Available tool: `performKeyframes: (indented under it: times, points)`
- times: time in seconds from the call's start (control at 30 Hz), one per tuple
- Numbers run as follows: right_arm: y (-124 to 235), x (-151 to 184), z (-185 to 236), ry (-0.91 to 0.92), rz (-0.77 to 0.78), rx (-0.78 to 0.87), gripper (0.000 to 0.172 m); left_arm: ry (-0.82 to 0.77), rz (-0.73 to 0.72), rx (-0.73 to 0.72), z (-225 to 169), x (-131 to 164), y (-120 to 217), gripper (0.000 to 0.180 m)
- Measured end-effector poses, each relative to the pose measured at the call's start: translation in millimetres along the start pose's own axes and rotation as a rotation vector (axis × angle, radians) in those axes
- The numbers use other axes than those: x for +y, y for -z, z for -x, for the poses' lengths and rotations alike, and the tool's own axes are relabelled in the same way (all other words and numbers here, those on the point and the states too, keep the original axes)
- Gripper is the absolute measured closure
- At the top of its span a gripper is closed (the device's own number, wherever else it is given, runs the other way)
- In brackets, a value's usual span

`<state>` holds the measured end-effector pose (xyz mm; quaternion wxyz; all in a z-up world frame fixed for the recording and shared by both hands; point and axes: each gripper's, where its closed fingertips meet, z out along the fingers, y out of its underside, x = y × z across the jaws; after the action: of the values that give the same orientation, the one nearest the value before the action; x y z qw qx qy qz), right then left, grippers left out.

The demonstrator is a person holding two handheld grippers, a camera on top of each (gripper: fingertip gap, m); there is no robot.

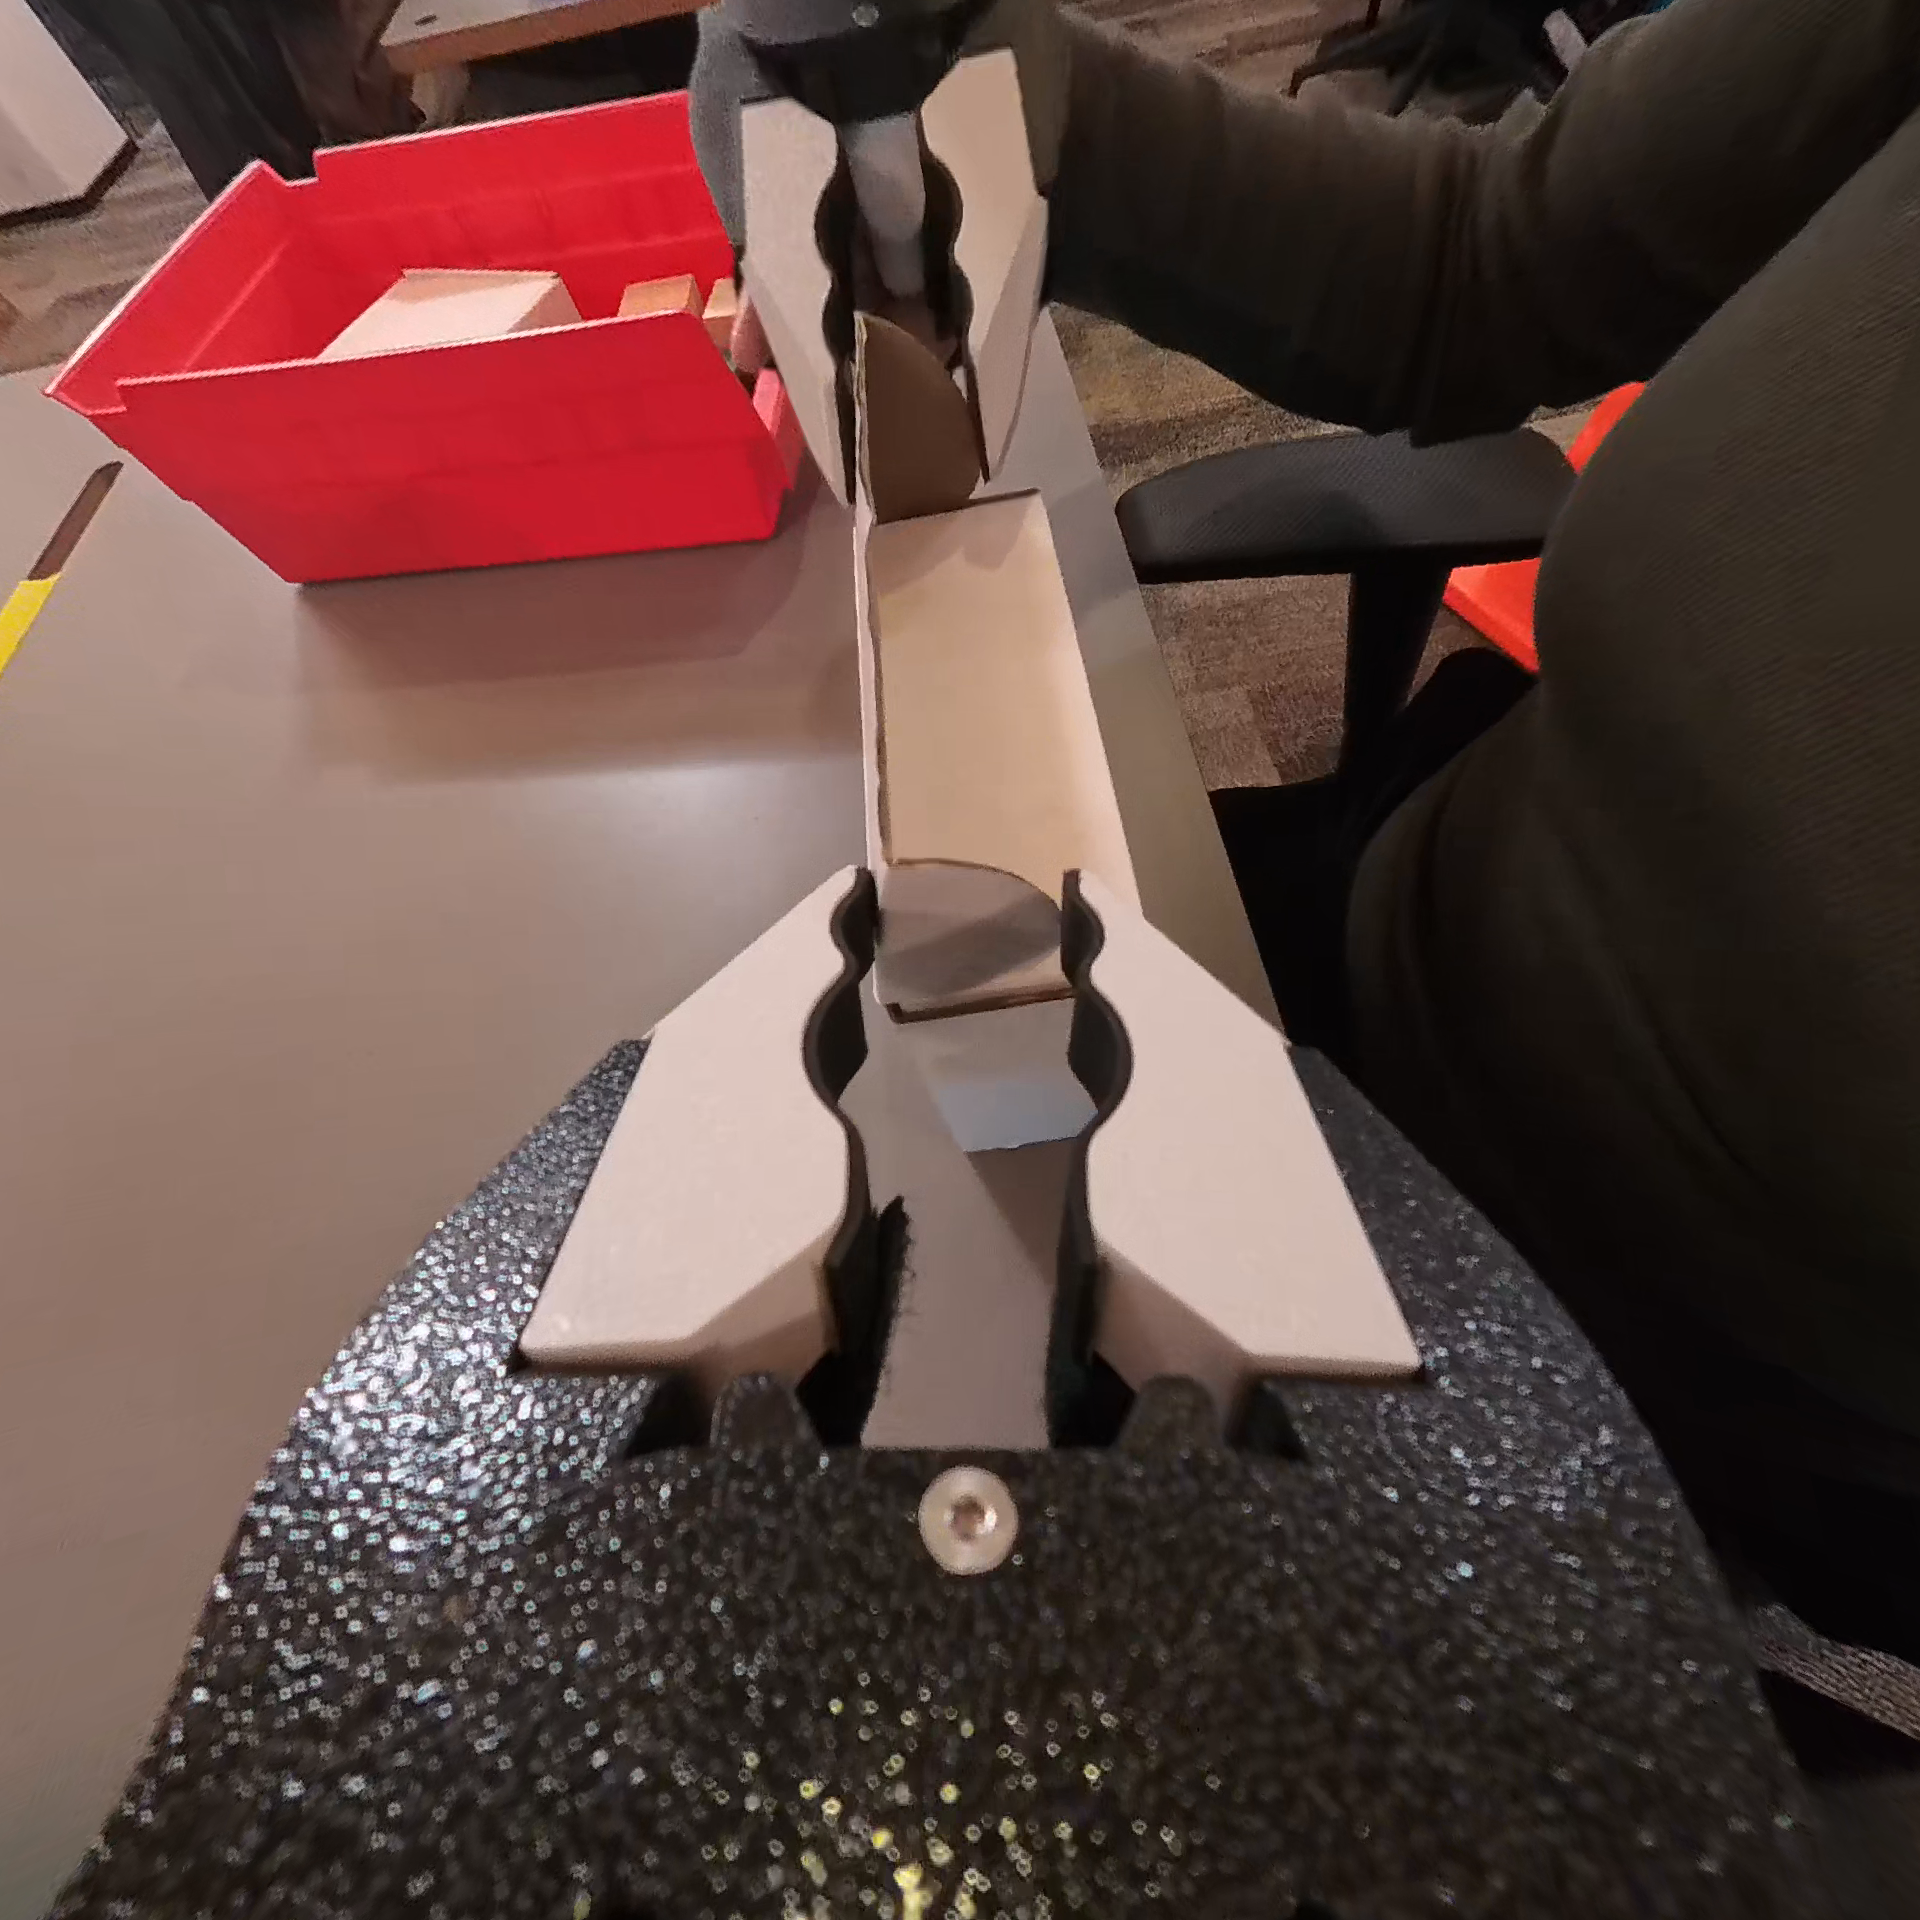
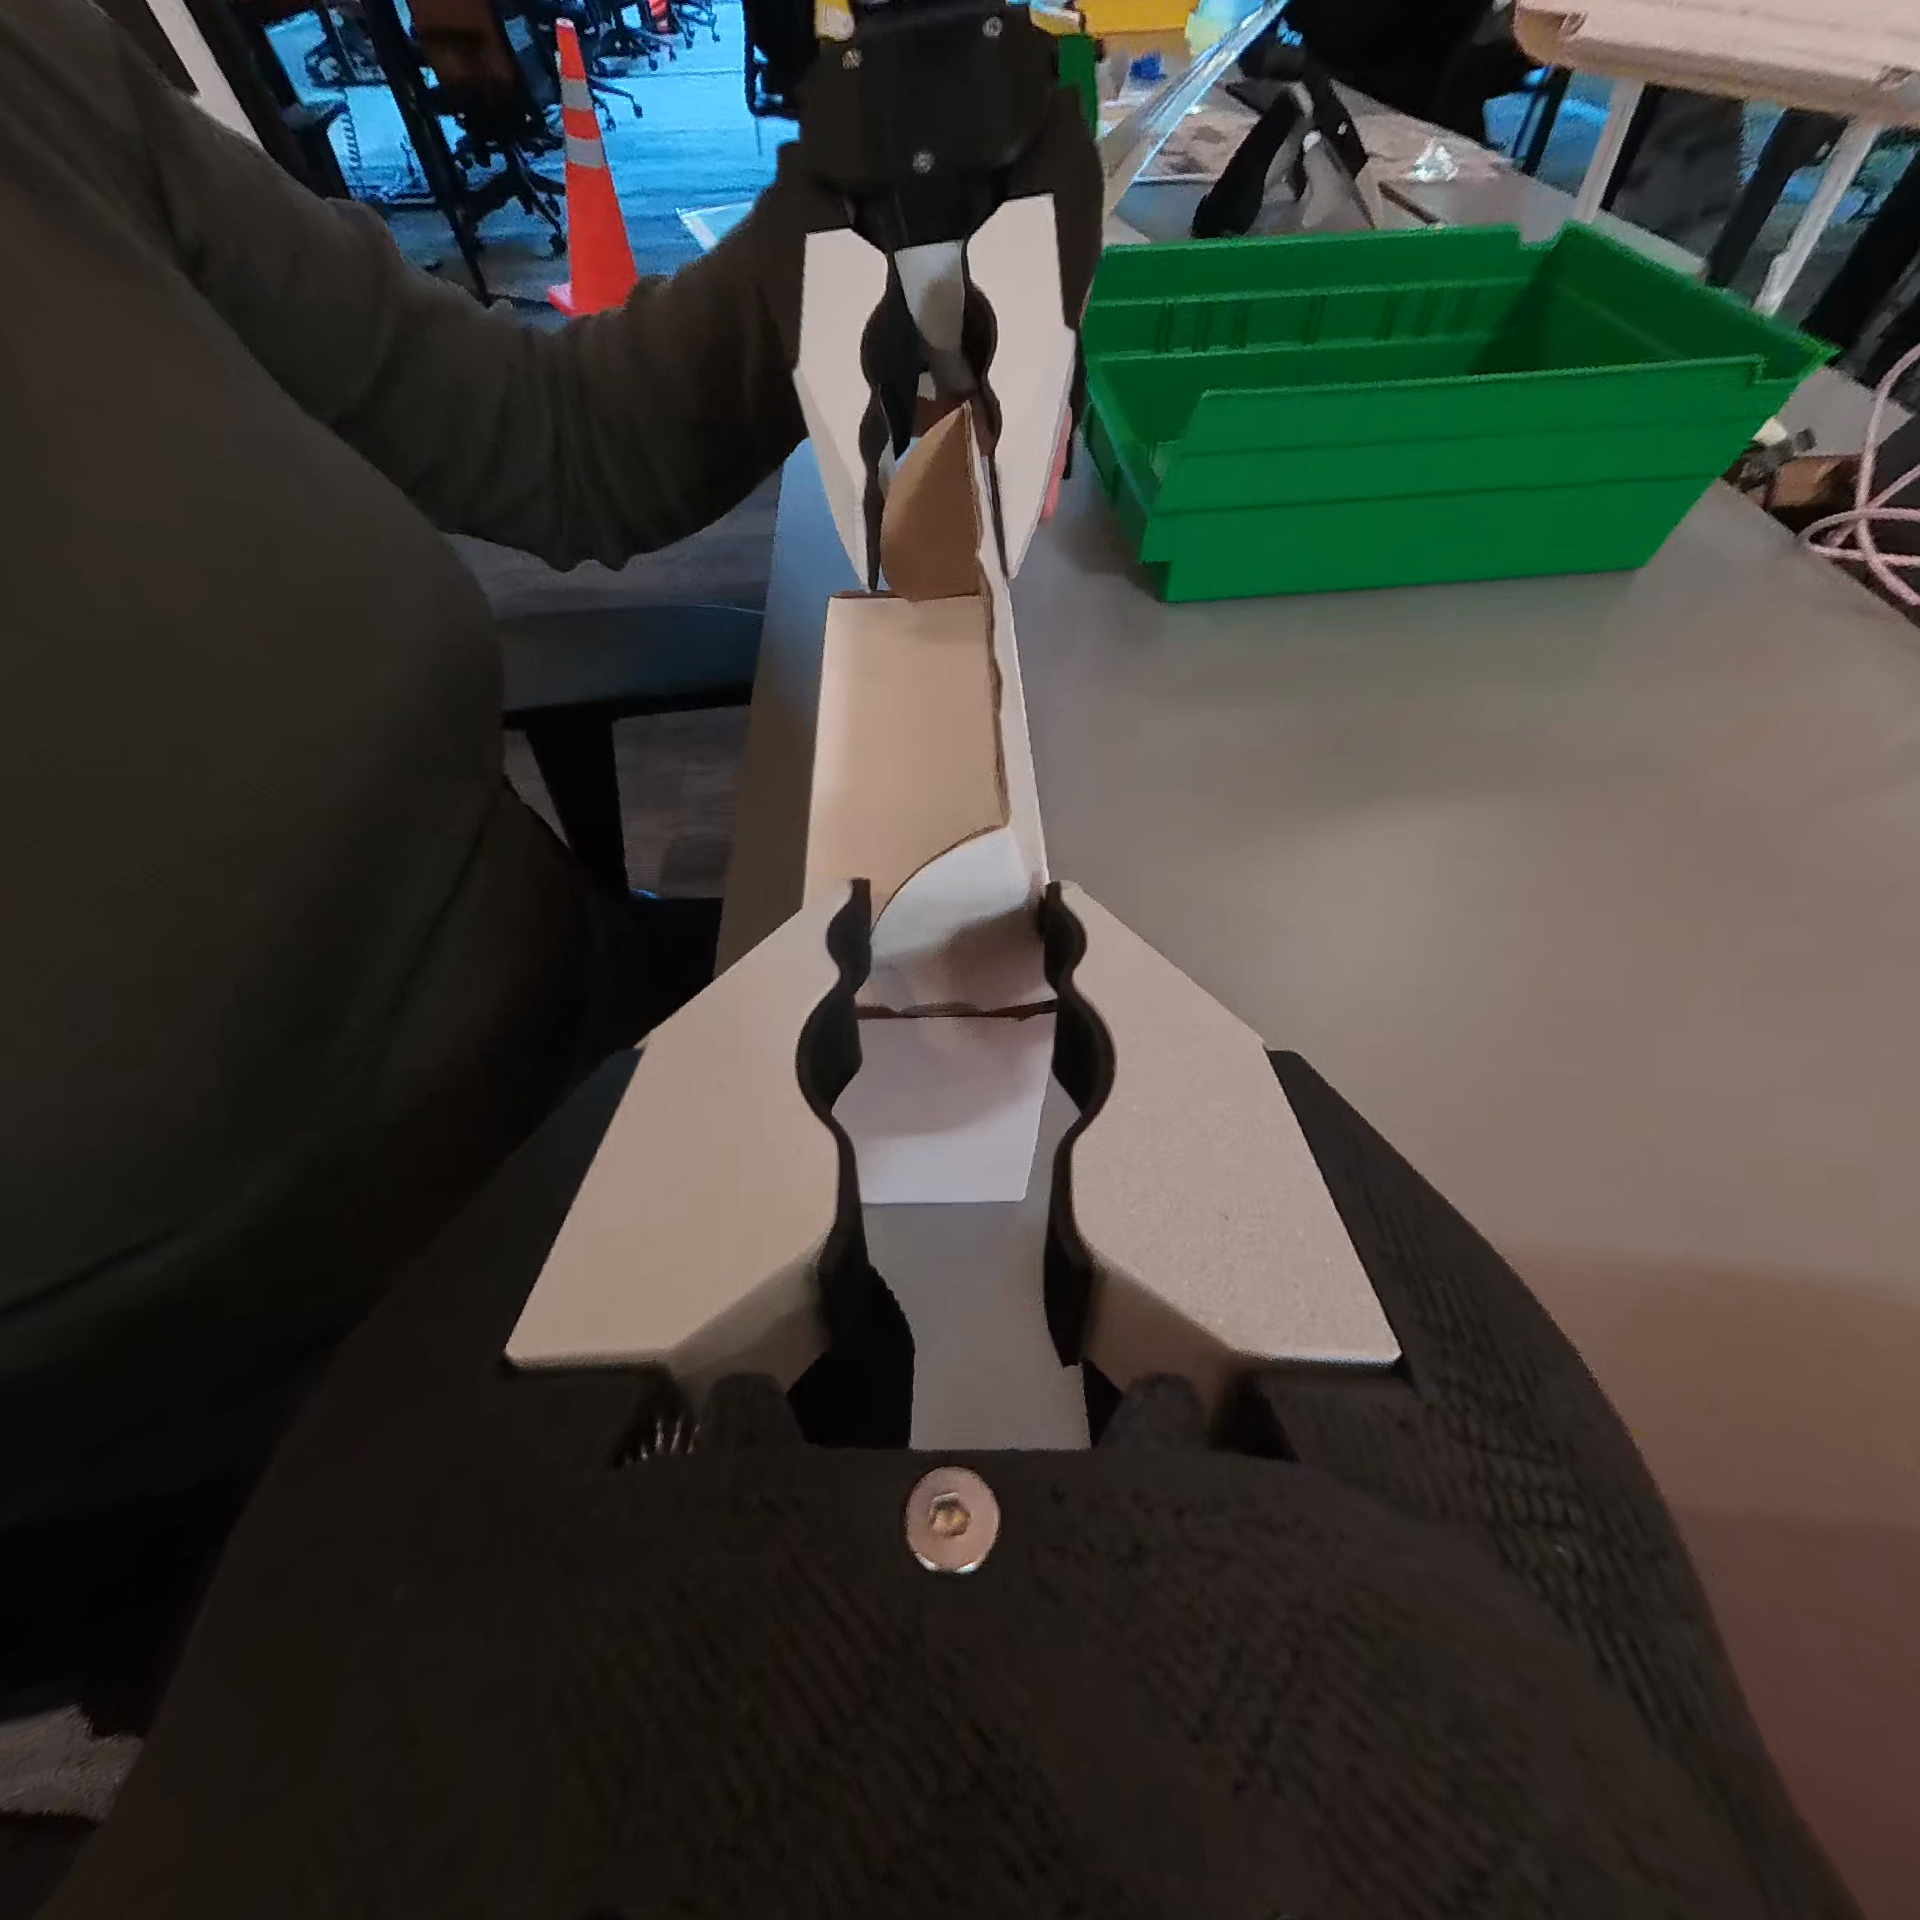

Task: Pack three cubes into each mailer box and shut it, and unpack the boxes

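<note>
Left wrist view: my left tongs (image 1: 971, 935) and right tongs (image 2: 951, 940) each pinched one end of the white mailer box (image 1: 977, 686) (table's right edge); uneven squeeze could've buckled it.

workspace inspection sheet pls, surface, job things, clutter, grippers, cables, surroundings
surface: grey table, yellow tape strip at its edge.
job's things: white mailer box at the table edge; red bin holding boxes and wooden cubes; green bin, contents hidden.
clutter: nothing seen.
grippers: left gripper and right gripper each clamp one end of the box.
cables: pale cable by the green bin.
surroundings: orange cone, office chairs, carpet.
</note>
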<state>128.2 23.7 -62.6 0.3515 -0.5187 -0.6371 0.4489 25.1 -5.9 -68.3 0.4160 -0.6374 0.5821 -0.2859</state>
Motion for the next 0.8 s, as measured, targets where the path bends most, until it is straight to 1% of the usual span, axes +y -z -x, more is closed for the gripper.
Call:
performKeyframes:
  times: [0.17, 0.23, 0.4, 0.47, 0.57, 0.8]
  points:
    - [-1, 0, 2, 0.084, -0.044, 0.051, 0.14, -0.041, -0.039, -0.007, -2, -1, 0, 0.146]
    - [-1, 0, 4, 0.091, -0.056, 0.051, 0.14, -0.062, -0.042, 0.004, -4, -1, 2, 0.146]
    - [-2, 2, 1, 0.096, -0.053, 0.076, 0.14, -0.014, -0.062, 0.055, -10, -2, 3, 0.141]
    - [-3, 1, 1, 0.092, -0.059, 0.074, 0.14, 0.011, -0.084, 0.05, -8, -4, 3, 0.145]
    - [-3, 1, 1, 0.086, -0.071, 0.076, 0.14, 0.03, -0.1, 0.052, -7, -4, 3, 0.145]
    - [-4, 1, 0, 0.084, -0.091, 0.105, 0.14, 0.093, -0.059, -0.067, -1, -4, 1, 0.149]
